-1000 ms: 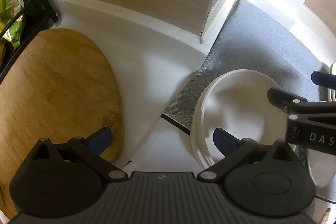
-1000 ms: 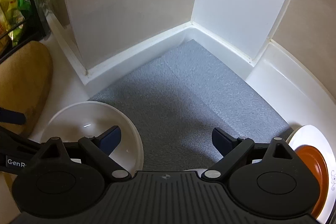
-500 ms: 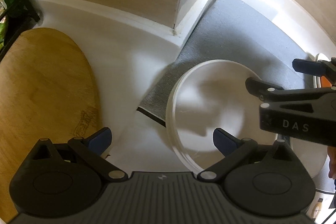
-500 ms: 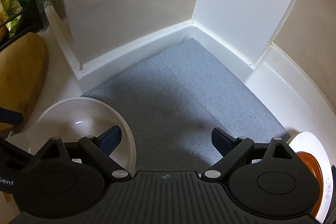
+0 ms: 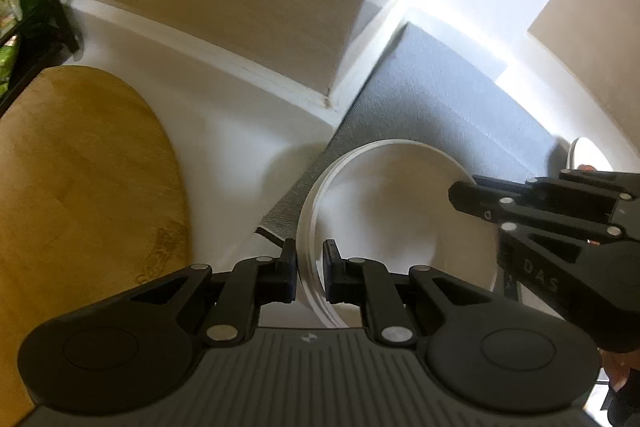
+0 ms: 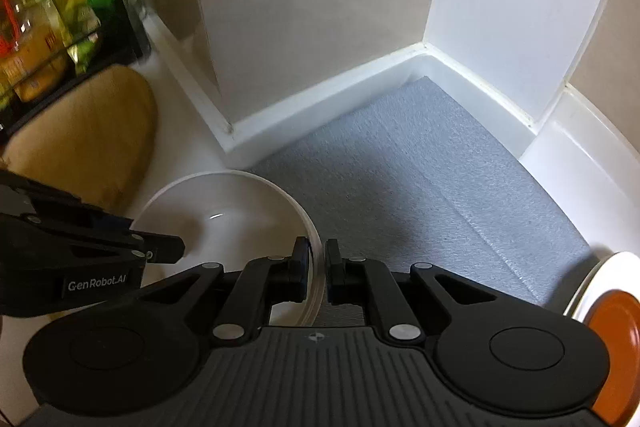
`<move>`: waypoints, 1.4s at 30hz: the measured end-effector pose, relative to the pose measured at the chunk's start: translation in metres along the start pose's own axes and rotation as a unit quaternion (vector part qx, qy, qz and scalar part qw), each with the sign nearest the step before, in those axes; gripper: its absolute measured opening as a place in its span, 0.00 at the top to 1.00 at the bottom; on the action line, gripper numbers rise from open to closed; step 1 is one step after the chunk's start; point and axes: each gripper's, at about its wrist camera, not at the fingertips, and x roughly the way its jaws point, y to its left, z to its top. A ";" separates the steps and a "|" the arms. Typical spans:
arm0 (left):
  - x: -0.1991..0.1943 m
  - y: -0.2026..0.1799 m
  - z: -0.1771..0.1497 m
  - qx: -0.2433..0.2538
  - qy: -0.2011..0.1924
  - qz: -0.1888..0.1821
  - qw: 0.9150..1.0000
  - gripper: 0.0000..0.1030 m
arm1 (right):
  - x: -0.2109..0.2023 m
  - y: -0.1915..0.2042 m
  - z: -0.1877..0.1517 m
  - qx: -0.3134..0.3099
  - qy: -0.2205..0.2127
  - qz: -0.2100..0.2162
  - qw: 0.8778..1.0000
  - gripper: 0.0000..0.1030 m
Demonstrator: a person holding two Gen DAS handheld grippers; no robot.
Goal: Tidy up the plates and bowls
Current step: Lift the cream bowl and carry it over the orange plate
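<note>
On the near left corner of the grey mat (image 6: 420, 187), partly hanging over onto the white tabletop (image 5: 224, 147), sits the white bowl (image 5: 392, 211) that I have in both hands. My left hand-held gripper (image 5: 310, 267) is pinched narrow on its near rim, one pad outside the wall and one inside. My right hand-held gripper (image 6: 318, 269) is clamped just as narrow on the opposite side of the same rim, so the bowl is held at two points across from each other.

As for progress, I judge the job barely begun: the bowl is gripped but not yet lifted or set anywhere tidy. The rim shows stacked lines in the left view (possibly more than one bowl nested, though I cannot tell). A white plate (image 6: 600, 279) with something orange (image 6: 612, 343) on it waits at the far right edge of the mat, well apart from the bowl, untouched. A wooden board (image 5: 80, 187) lies to the left, clear of it all.

The bowl stands upright, mouth facing up, more or less level. Being round, it has no real long axis; its only axis runs straight up through the centre.
</note>
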 end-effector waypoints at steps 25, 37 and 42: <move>-0.122 -0.146 -0.053 0.221 -0.125 -0.173 0.952 0.91 | -0.218 -0.019 -0.129 0.147 -0.180 -0.210 0.950 0.92; -0.131 -0.196 -0.090 0.277 -0.123 -0.200 0.932 0.90 | -0.265 -0.029 -0.196 0.217 -0.201 -0.262 0.919 0.92; -0.145 -0.194 -0.093 0.282 -0.131 -0.198 0.930 0.90 | -0.268 -0.030 -0.198 0.219 -0.212 -0.260 0.916 0.92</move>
